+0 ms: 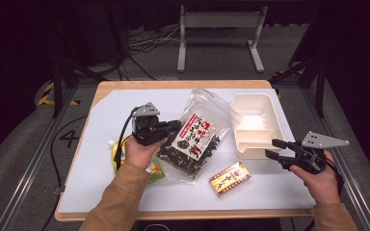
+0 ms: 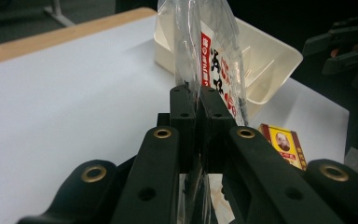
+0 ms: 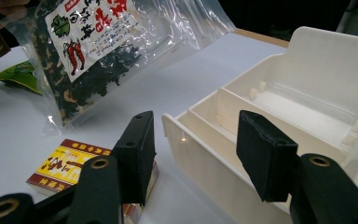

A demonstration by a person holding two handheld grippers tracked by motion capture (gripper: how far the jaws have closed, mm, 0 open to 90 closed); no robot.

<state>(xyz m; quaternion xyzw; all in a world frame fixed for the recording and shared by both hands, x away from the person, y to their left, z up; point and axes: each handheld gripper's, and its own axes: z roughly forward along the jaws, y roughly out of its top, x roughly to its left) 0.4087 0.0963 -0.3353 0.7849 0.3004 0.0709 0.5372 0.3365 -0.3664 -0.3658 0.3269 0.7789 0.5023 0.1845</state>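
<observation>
**Left tool lifts clear bag while right tool waits by the tray**

The left tool [image 1: 173, 126] has its jaws pinched tight on the edge of a clear plastic bag [image 1: 197, 134]; in the left gripper view the film runs straight up between the two closed pads. The bag carries a white and red label and holds dark dried leaves with bits of red. It hangs tilted above the middle of the worktop [image 1: 101, 178], with its clear top end reaching toward the white tray [image 1: 274, 127] and its lower end near the person's left hand [image 1: 139, 150]. Whether its bottom corner touches the worktop cannot be told.

The right tool [image 1: 272, 148] stands open with nothing between its jaws. In the right gripper view its pads sit on either side of the tray's near corner without touching it. The tray has a divider and rests at the right side of the worktop.

A small red and yellow box [image 1: 230, 178] lies flat near the front edge, between the two hands and just below the bag. A green and yellow packet [image 1: 155, 171] lies partly under the left forearm.
</observation>
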